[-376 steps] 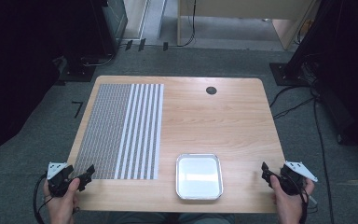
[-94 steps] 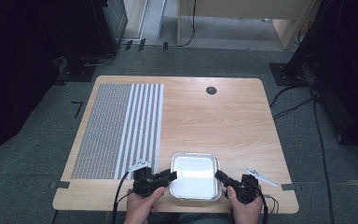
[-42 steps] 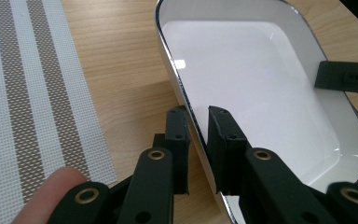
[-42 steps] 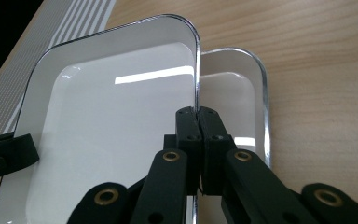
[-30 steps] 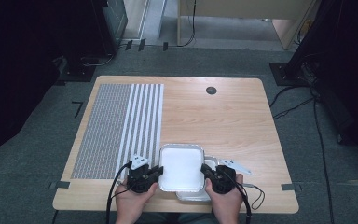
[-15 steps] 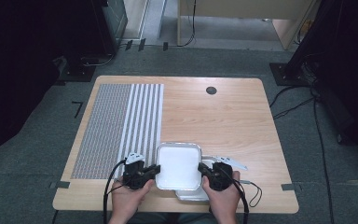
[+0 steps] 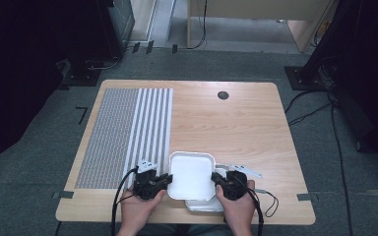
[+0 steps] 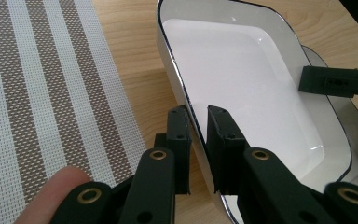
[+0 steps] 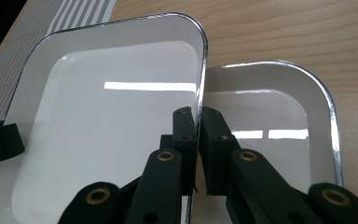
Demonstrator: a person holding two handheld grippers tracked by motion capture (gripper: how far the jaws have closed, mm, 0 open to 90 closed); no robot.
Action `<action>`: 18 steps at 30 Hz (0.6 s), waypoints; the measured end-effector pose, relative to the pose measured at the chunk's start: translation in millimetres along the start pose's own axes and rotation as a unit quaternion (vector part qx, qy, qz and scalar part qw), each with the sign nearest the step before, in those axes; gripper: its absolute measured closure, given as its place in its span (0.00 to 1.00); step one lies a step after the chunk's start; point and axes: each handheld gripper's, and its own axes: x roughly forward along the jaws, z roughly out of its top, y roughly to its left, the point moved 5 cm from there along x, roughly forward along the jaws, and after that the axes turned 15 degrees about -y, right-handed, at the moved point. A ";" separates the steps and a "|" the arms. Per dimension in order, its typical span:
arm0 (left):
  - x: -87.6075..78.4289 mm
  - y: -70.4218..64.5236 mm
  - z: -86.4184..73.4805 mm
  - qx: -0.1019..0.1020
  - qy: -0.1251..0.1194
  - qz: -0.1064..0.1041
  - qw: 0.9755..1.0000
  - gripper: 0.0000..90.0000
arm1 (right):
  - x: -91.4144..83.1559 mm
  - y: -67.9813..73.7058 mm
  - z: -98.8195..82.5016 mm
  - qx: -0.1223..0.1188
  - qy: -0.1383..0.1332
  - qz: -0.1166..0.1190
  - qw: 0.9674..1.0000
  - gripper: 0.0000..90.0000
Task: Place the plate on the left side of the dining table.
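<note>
Two white trays with dark rims sit near the table's front edge. The upper tray [image 7: 191, 174] [image 8: 242, 70] [image 9: 112, 121] hangs above and to the left of the lower tray [image 7: 204, 205] [image 9: 279, 112], which rests on the table. My left gripper [image 7: 168, 179] [image 8: 198, 116] is shut on the upper tray's left rim. My right gripper [image 7: 214, 178] [image 9: 198, 114] is shut on its right rim. Both pairs of jaws have just eased open a little, with the rim still pinched between them. The upper tray holds nothing.
A grey and white striped placemat [image 7: 128, 132] covers the left part of the wooden table [image 7: 246, 132], close to my left gripper. A black round hole [image 7: 222, 95] lies at the far side. Cables trail from both grippers over the front edge.
Both grippers came in from the table's front corners to the stacked trays. They took the upper tray by its rims and raised it leftward off the lower one. It has barely moved in the last second.
</note>
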 end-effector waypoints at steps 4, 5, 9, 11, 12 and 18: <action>0.3 0.4 -0.8 0.003 0.005 -0.001 1.000 0.90 | 3.9 -0.8 2.8 -0.011 -0.003 -0.003 1.000 0.93; 0.3 0.6 -1.1 0.003 0.006 -0.002 1.000 0.90 | 4.8 -1.5 3.5 -0.013 -0.006 -0.002 1.000 0.92; 0.4 0.3 -1.8 0.002 0.007 -0.004 1.000 0.90 | 7.0 -1.9 6.2 -0.017 -0.005 -0.004 1.000 0.93; 0.4 0.4 -1.9 0.002 0.007 -0.004 1.000 0.90 | 7.0 -1.5 6.4 -0.019 -0.006 -0.006 1.000 0.94; 0.4 0.8 -2.2 0.001 0.008 -0.003 1.000 0.90 | 7.2 -0.2 6.3 -0.018 -0.010 -0.008 1.000 0.95; -0.4 1.7 -2.2 0.003 0.010 -0.002 1.000 0.90 | 6.7 0.5 6.9 -0.003 -0.010 -0.005 1.000 0.97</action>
